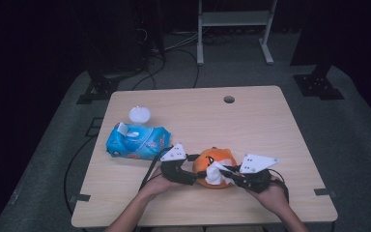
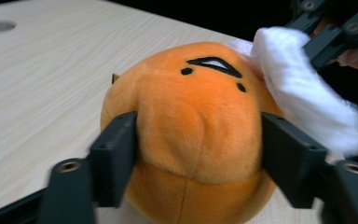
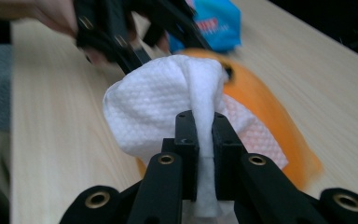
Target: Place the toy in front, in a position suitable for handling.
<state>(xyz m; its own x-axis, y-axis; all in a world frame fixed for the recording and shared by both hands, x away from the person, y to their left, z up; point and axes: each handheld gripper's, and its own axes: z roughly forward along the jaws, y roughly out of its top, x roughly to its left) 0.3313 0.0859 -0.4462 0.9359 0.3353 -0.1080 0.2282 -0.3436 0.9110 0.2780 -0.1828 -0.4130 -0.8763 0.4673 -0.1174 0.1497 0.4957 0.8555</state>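
**Wipe on the orange plush, near my edge of the table**

I work close to the near edge of the table; the orange plush toy sits just in front of my hands, roughly centred left to right. Behind it and to the right the wood is bare out to the cable hole near the far edge, so there is room that way. To the left, the blue wipes pack lies near my left gripper, with a small white lid beyond it.

My left gripper's jaws stand on either side of the plush, their pads against its flanks; I grasp it. The plush is a rounded dome, wider than tall, its face turned up and away from my left gripper.

My right gripper is clenched on a white wipe, the cloth pinched between the jaws and bunched against the right side of the plush.

From above, the wipe and my grippers hide part of the plush. In the right gripper view the plush is blurred.
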